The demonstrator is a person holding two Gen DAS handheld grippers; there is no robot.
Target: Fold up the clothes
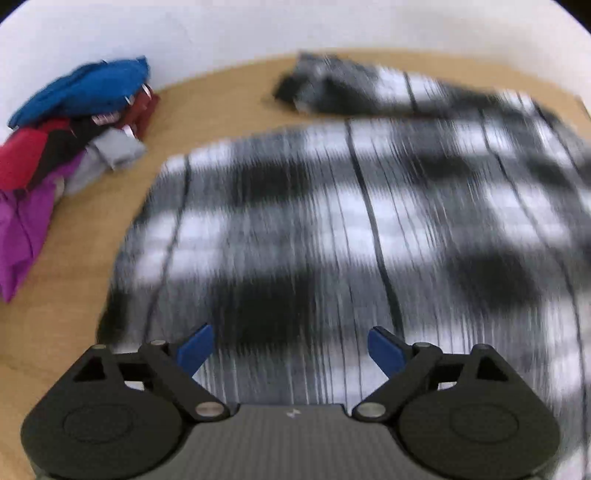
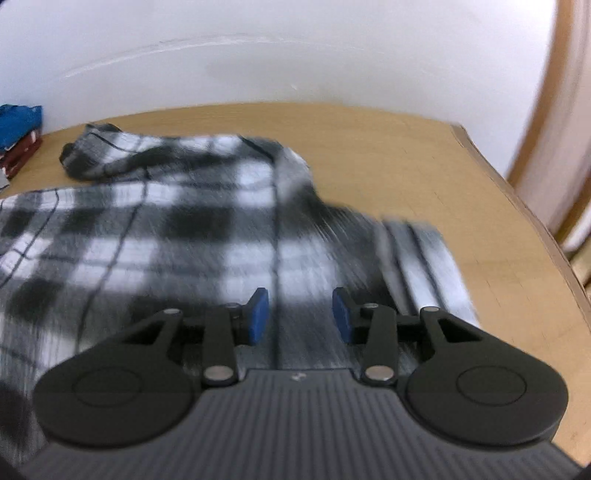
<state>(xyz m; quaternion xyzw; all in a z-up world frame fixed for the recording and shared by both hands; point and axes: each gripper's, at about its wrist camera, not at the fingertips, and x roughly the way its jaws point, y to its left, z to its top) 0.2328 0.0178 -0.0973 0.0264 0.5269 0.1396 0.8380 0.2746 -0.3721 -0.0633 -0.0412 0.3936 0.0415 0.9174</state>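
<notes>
The left gripper (image 1: 290, 349) has its jaws spread wide and released, nothing between the blue pads (image 1: 195, 347); the plaid shirt (image 1: 332, 221) lies just under and ahead of them, filling the left wrist view from 6 o'clock out to 3 o'clock, blurred. The right gripper (image 2: 300, 315) also has its jaws apart, narrower, gripping nothing, with the shirt (image 2: 147, 229) directly below the gap and spreading toward 9 o'clock. In that view a sleeve (image 2: 110, 155) runs across at 11 o'clock and a folded edge (image 2: 424, 258) lies at 2 o'clock, just beside the right pad. The shirt rests flat on the wooden counter (image 2: 406, 166), whose bare edge curves from 1 to 4 o'clock. In the left wrist view a pile of clothes (image 1: 74, 122), blue on top, then red, grey and purple, sits on the counter (image 1: 74, 295) at 10 o'clock, near the shirt but apart from it, against the white wall (image 1: 258, 26).
</notes>
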